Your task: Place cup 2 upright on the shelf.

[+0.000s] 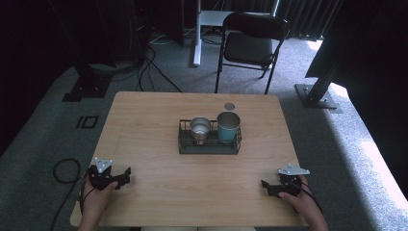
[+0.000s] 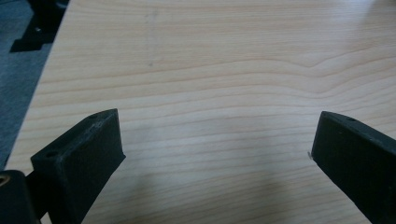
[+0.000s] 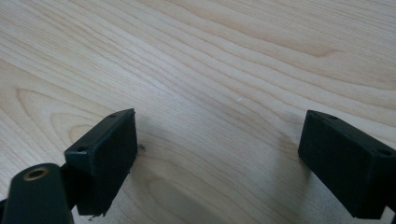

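Both tongs rest spread and empty near the table's [image 1: 144, 144] front corners, left tongs [image 1: 126, 177] and right tongs [image 1: 266, 186]. The wire tray [image 1: 209, 146] with a steel cup [image 1: 200, 128] and a teal cup [image 1: 228, 126] sits mid-table, ahead of both, roughly equally far.

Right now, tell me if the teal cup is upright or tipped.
Upright. The teal cup stands in the rack with its open mouth up, beside the steel cup.

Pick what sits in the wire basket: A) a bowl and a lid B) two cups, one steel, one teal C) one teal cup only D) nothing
B: the high view shows a steel cup and a taller teal cup side by side in the basket.
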